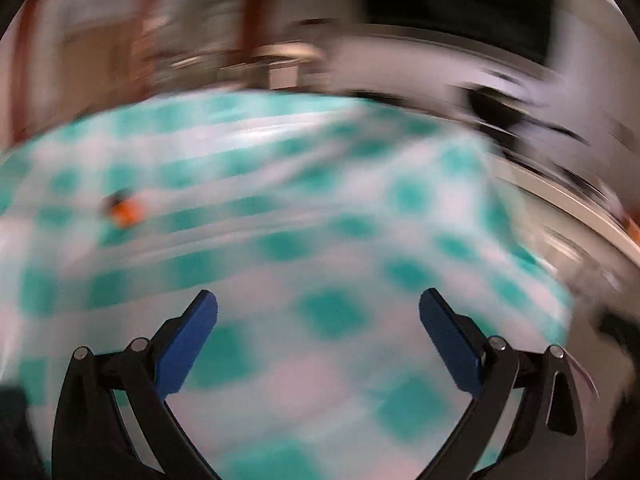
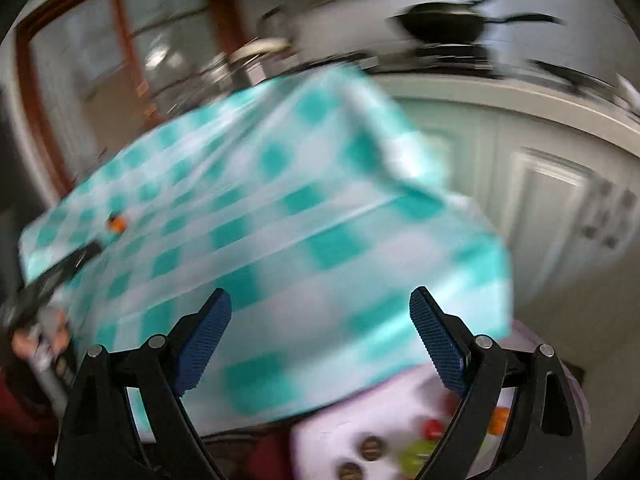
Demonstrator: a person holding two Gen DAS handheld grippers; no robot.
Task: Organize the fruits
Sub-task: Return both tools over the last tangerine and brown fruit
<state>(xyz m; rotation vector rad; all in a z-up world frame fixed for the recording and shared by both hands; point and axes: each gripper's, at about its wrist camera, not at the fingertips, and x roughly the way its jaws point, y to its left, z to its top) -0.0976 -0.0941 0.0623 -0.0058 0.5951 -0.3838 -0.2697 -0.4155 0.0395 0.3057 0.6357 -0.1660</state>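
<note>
Both views are smeared by motion. A table under a teal-and-white checked cloth (image 1: 320, 208) fills the left wrist view, with one small orange thing (image 1: 124, 210) lying on it at the left. My left gripper (image 1: 318, 296) is open above the cloth with nothing between its blue pads. My right gripper (image 2: 320, 296) is open too and holds nothing. Below the table's near corner stands a pale lilac container (image 2: 360, 412) with several fruits: a red one (image 2: 433, 428), a green one (image 2: 416, 454), an orange one (image 2: 500, 420) and brown round ones (image 2: 370, 446). The small orange thing (image 2: 117, 223) also shows on the cloth.
At the left edge a hand (image 2: 24, 344) grips a dark blurred tool over the table's side. Behind the table are white cabinet doors (image 2: 540, 200), a counter with a dark pan (image 2: 444, 26), and a wood-framed glass door (image 2: 80, 60). Jars (image 2: 256, 56) stand beyond the far edge.
</note>
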